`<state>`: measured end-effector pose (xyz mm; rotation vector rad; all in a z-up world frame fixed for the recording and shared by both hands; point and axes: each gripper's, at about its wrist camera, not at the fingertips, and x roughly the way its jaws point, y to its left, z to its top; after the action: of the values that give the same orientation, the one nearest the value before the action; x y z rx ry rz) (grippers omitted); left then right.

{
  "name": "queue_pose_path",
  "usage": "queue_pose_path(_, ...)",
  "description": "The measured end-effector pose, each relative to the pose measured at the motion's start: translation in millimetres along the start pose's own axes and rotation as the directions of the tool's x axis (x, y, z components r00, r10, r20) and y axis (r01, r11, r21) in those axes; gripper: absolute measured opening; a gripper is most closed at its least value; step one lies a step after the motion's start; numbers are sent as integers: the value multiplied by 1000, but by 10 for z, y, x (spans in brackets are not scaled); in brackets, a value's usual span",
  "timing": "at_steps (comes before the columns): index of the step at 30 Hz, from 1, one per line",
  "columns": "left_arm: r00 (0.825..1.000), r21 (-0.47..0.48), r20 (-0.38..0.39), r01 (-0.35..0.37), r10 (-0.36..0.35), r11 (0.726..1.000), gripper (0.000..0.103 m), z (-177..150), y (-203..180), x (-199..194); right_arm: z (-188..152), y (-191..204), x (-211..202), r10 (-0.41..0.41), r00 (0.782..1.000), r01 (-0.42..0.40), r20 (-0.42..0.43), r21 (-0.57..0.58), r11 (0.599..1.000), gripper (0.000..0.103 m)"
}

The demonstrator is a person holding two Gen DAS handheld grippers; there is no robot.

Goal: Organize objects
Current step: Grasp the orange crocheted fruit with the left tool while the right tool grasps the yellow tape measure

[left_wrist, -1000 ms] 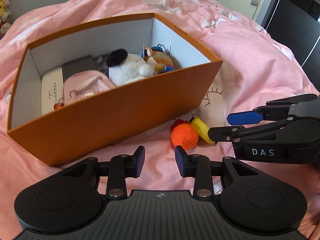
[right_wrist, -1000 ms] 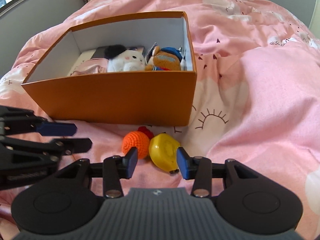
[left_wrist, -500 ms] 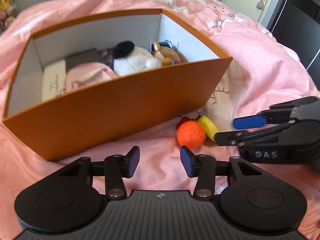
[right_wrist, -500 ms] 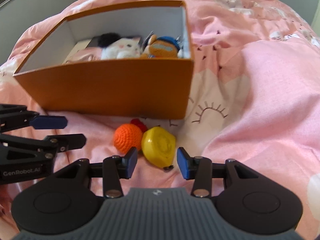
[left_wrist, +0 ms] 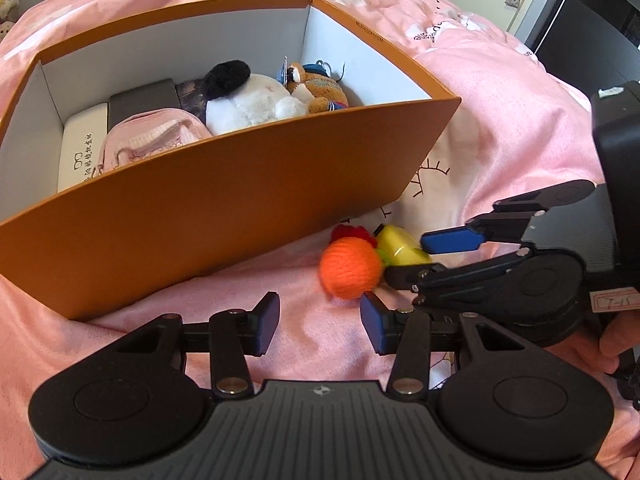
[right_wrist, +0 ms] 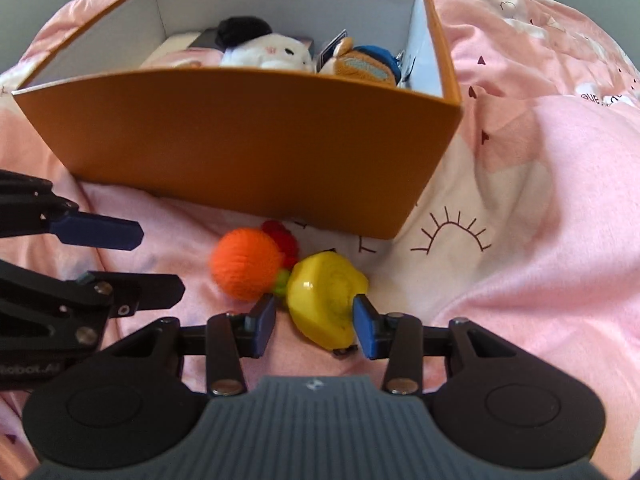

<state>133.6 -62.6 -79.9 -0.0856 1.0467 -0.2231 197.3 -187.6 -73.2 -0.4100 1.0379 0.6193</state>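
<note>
Orange crocheted ball (right_wrist: 246,269) touching glossy yellow toy (right_wrist: 326,304) before orange box (right_wrist: 256,136)

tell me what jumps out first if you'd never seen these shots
The big orange box on the pink bedding, with plush toys inside. In front of it lie an orange crocheted ball and a yellow toy. The right gripper, whose jaws have just been closing, straddles the yellow toy.

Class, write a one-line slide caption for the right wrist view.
Right gripper closing around a glossy yellow plastic toy beside an orange crocheted ball, before an orange cardboard box.
</note>
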Motion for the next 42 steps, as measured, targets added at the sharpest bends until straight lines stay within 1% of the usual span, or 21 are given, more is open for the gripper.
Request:
queue_pose_path(3, 1000, 2, -1, 3, -3, 1000, 53, 1, -3, 5, 3, -12, 4, 7, 1000, -7, 7, 6, 1000, 36)
queue_pose_path(5, 1000, 6, -3, 10, -10, 1000, 53, 11, -10, 12, 10, -27, -32, 7, 1000, -7, 19, 13, 1000, 31)
queue_pose_path(9, 1000, 29, 3, 20, -20, 999, 54, 42, -49, 39, 29, -118, -95, 13, 1000, -14, 27, 60, 998, 27)
queue_pose_path(10, 1000, 37, 4, 24, -24, 999, 55, 51, -66, 47, 31, -147, -106, 14, 1000, -16, 28, 74, 997, 26)
queue_pose_path(11, 1000, 44, 6, 28, -28, 999, 58, 63, -81, 58, 32, -173, -118, 12, 999, -14, 31, 86, 996, 25)
queue_pose_path(12, 999, 48, 10, 31, -31, 998, 62, 73, -90, 72, 42, -186, -127, 5, 999, -8, 35, 91, 996, 24)
queue_pose_path(14, 999, 58, 22, 37, -38, 998, 64, 94, -113, 109, 46, -200, -149, -16, 999, 13, 45, 77, 997, 23)
queue_pose_path(17, 999, 80, 26, 37, -39, 996, 64, 136, -153, 194, 52, -222, -133, -71, 997, 68, 44, 50, 996, 21)
queue_pose_path(18, 999, 91, 25, 39, -41, 995, 64, 150, -172, 227, 45, -269, -121, -72, 997, 70, 39, 53, 996, 21)
queue_pose_path(22, 1000, 132, 12, 25, -27, 991, 64, 191, -230, 392, 41, -396, -104, -17, 999, 14, 36, 99, 995, 21)
queue_pose_path(26, 1000, 164, 3, -1, 0, 987, 63, 191, -283, 528, 38, -394, -82, -10, 999, 6, 36, 98, 995, 21)
queue_pose_path(28, 1000, 161, 1, -11, 11, 987, 60, 186, -287, 573, 41, -393, -63, -9, 999, 6, 32, 98, 995, 21)
queue_pose_path(29, 1000, 155, 0, -9, 9, 988, 56, 184, -280, 589, 41, -392, -61, -8, 1000, 5, 31, 99, 995, 21)
queue_pose_path(30, 1000, 149, 0, -6, 6, 989, 54, 181, -270, 598, 43, -394, -51, -7, 1000, 4, 29, 100, 995, 22)
queue_pose_path(42, 1000, 56, -3, 27, -27, 998, 51, 117, -92, 476, 131, -382, 55, 11, 1000, -12, 14, 101, 995, 22)
